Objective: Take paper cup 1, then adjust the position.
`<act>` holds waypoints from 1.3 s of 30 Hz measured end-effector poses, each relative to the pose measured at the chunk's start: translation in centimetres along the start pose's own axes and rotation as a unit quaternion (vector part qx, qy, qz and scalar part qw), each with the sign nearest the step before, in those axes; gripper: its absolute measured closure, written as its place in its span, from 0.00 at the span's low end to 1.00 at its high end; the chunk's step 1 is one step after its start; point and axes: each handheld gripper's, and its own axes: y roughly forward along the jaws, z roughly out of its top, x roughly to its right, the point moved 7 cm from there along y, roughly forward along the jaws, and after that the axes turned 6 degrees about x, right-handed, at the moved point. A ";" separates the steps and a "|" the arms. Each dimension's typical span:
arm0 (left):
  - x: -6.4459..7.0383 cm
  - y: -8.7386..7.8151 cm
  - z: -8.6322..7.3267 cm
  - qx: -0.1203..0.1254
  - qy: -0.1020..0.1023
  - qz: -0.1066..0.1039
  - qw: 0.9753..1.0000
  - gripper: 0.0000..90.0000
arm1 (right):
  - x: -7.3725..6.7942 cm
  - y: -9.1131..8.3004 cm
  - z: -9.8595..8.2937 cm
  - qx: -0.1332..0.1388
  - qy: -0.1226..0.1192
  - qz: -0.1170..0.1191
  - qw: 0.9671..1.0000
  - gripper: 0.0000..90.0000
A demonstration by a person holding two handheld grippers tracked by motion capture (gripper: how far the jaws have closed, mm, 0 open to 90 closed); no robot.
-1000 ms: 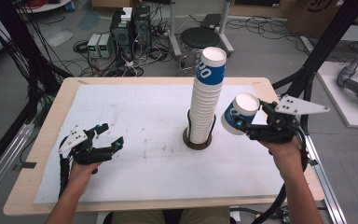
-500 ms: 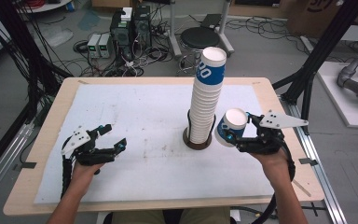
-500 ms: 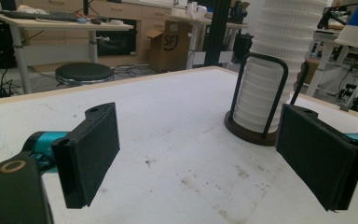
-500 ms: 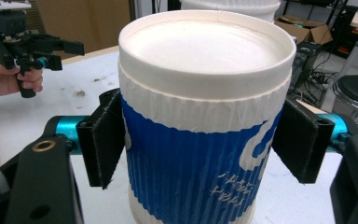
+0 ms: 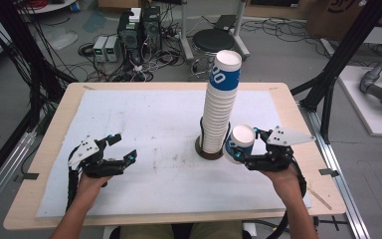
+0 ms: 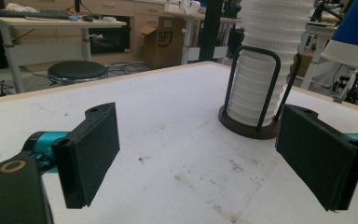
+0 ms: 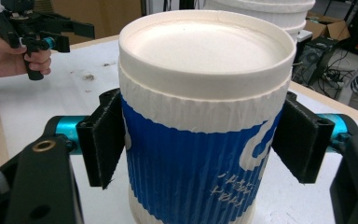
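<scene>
jaws pinching cup [image 7: 200, 121] — handwriting visible

We see a light wooden table [image 5: 54, 149] carrying a large white, lightly stained mat [image 5: 144, 124] over most of its top. On that mat, just left of the right gripper [image 5: 246, 157] and well to the right of the left gripper [image 5: 124, 149], stands a round dark base with black wire uprights [image 5: 210, 148], holding a tall stack of white ribbed paper cups [image 5: 219, 109].

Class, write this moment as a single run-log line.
right gripper: shut on blue-and-white cup | cup beside cup stack | left gripper: open, holding nothing
</scene>
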 end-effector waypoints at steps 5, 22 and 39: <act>0.1 -0.1 0.0 0.000 0.001 0.000 1.000 0.15 | -0.1 0.2 -0.1 -0.004 -0.002 0.003 1.000 0.28; 1.1 0.8 0.0 -0.003 0.006 -0.028 1.000 0.15 | -1.3 0.5 -0.1 -0.010 -0.004 0.017 1.000 0.28; 5.5 2.4 -0.6 -0.036 0.042 -0.113 0.992 0.15 | -4.4 4.1 0.6 -0.016 -0.011 0.085 0.996 0.28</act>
